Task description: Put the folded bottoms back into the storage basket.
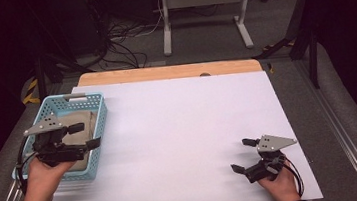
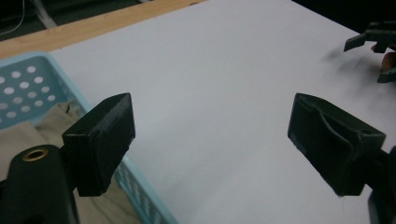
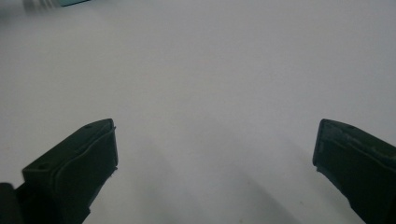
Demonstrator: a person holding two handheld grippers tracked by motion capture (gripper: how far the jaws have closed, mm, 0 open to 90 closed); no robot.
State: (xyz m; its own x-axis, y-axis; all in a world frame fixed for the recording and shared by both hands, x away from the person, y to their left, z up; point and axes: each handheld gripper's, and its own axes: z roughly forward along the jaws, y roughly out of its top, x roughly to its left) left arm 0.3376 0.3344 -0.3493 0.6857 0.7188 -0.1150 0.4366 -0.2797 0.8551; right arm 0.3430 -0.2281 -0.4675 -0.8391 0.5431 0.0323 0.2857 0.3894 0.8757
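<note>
Basket [image 1: 95,103] holding tan cloth [image 1: 79,122]; left gripper [image 1: 86,135] hovering above it, jaws standing open, empty; right gripper [image 1: 242,155] resting well apart, jaws gaping empty

The white table [image 1: 185,140] is seen from high above its near edge, looking forward and down. The left gripper view is carried low and close over the blue basket [image 2: 28,84], aimed across the table. The right gripper view is held close above the sheet. The white surface is shared by all three.
</note>
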